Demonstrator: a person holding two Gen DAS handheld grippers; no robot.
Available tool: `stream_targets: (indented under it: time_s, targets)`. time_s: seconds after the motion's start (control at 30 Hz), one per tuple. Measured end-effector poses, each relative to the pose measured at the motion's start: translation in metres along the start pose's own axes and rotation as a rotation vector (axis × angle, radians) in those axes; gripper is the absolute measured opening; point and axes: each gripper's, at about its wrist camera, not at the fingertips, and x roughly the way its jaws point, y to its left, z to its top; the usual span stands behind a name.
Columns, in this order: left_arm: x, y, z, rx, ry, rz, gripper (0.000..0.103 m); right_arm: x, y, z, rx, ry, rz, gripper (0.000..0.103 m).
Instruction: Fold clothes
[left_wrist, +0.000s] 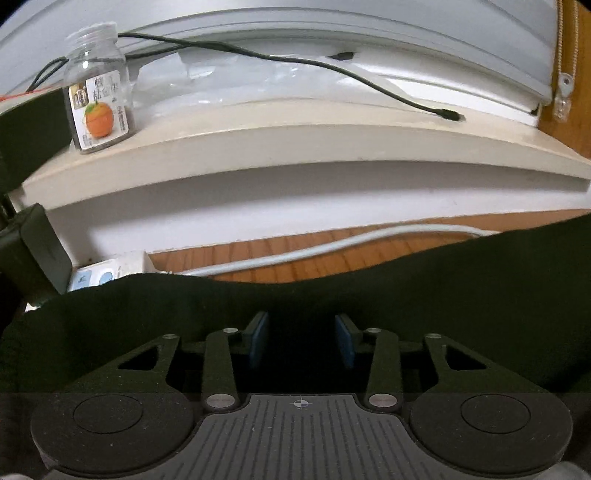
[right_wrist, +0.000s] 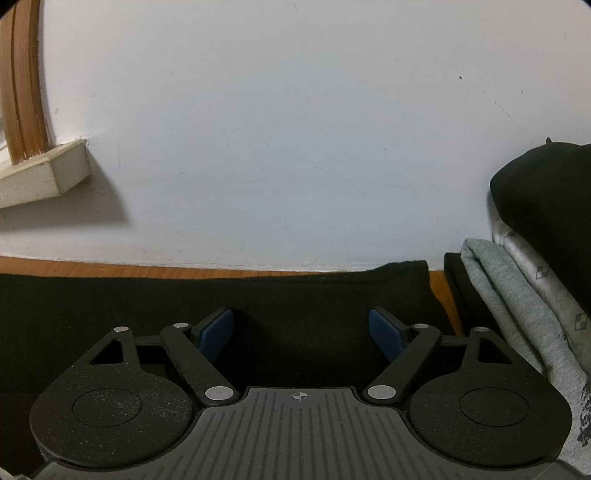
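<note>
A black garment (left_wrist: 443, 295) lies spread on the wooden table (left_wrist: 258, 258); its far edge runs wavy across the left wrist view. My left gripper (left_wrist: 301, 339) hovers low over it, blue pads (left_wrist: 258, 339) apart with only dark cloth showing below the gap. In the right wrist view the same black garment (right_wrist: 295, 295) lies flat up to the wall. My right gripper (right_wrist: 301, 332) stands wide open above it, nothing pressed between its pads (right_wrist: 218, 332).
A glass jar with an orange label (left_wrist: 98, 99) and a black cable (left_wrist: 295, 61) rest on the window sill (left_wrist: 295, 147). A white cable (left_wrist: 295, 254) and a black adapter (left_wrist: 40, 247) lie behind the garment. Folded grey clothes (right_wrist: 517, 314) under a black piece (right_wrist: 546, 206) stack at right.
</note>
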Motion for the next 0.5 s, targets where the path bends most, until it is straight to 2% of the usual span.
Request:
stream_targets:
  time_s: [0.1, 0.27, 0.33, 0.4, 0.43, 0.47, 0.5]
  targets:
    - [-0.005, 0.005, 0.003, -0.025, -0.037, 0.01, 0.044, 0.023, 0.007, 0.024, 0.001, 0.001, 0.0, 0.08]
    - [0.009, 0.013, 0.013, -0.051, 0.002, -0.014, 0.046, -0.009, -0.016, -0.005, 0.003, 0.001, 0.002, 0.081]
    - [0.015, 0.012, 0.012, -0.038, 0.026, -0.02, 0.045, -0.019, -0.028, -0.015, 0.004, 0.002, -0.001, 0.081]
    - [0.016, 0.009, 0.01, -0.015, 0.016, -0.016, 0.044, -0.032, -0.037, -0.027, 0.002, 0.002, -0.004, 0.081]
    - [0.016, 0.008, 0.01, -0.002, 0.01, -0.001, 0.04, -0.039, -0.043, -0.033, 0.003, 0.003, -0.004, 0.081]
    - [0.017, 0.007, 0.009, 0.013, 0.003, 0.022, 0.03, -0.046, -0.048, -0.039, 0.005, 0.003, -0.004, 0.081]
    - [0.018, 0.006, 0.01, 0.032, -0.005, 0.044, 0.029, -0.029, -0.046, -0.02, 0.006, 0.004, -0.004, 0.081]
